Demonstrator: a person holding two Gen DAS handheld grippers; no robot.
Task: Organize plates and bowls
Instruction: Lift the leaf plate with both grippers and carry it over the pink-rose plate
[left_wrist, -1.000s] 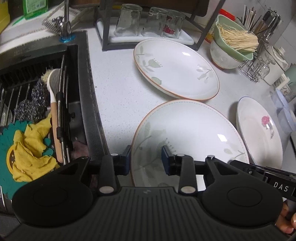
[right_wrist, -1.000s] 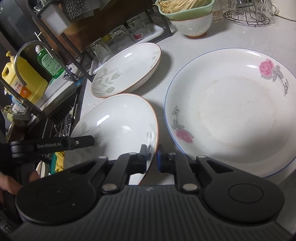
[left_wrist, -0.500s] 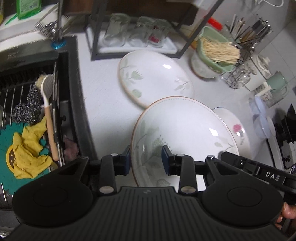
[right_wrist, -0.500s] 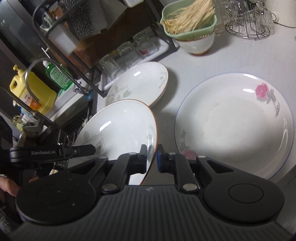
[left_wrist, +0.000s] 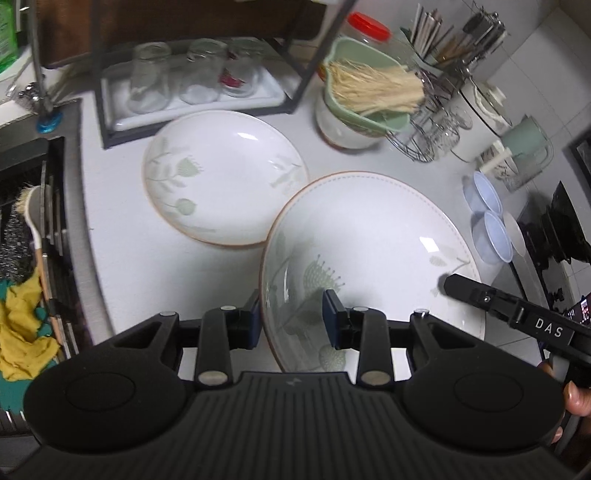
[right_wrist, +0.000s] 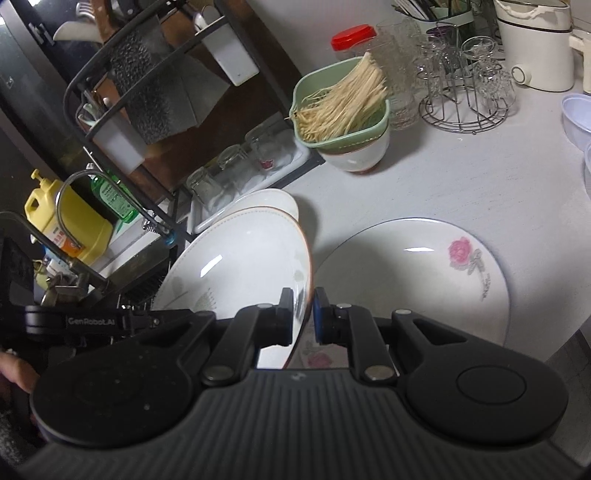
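Observation:
A white leaf-pattern plate with a brown rim (left_wrist: 369, 243) is held in the air above the counter, tilted. My left gripper (left_wrist: 291, 319) is shut on its near left rim. My right gripper (right_wrist: 303, 314) is shut on its right rim (right_wrist: 236, 266). A second leaf-pattern plate (left_wrist: 221, 177) lies flat on the counter behind it, partly hidden in the right wrist view (right_wrist: 273, 201). A larger rose-pattern plate (right_wrist: 413, 273) lies flat on the counter, right of the held plate.
A green bowl of noodles stacked on a white bowl (right_wrist: 343, 114) stands at the back. A black rack with upturned glasses (left_wrist: 184, 74) is behind the plates. The sink (left_wrist: 29, 229) is at the left. A wire glass stand (right_wrist: 465, 92) and pale blue bowls (left_wrist: 487, 218) are at the right.
The held plate has risen off the counter with both grippers and now hangs higher, overlapping the second leaf plate's edge in view. The rose plate stayed on the counter.

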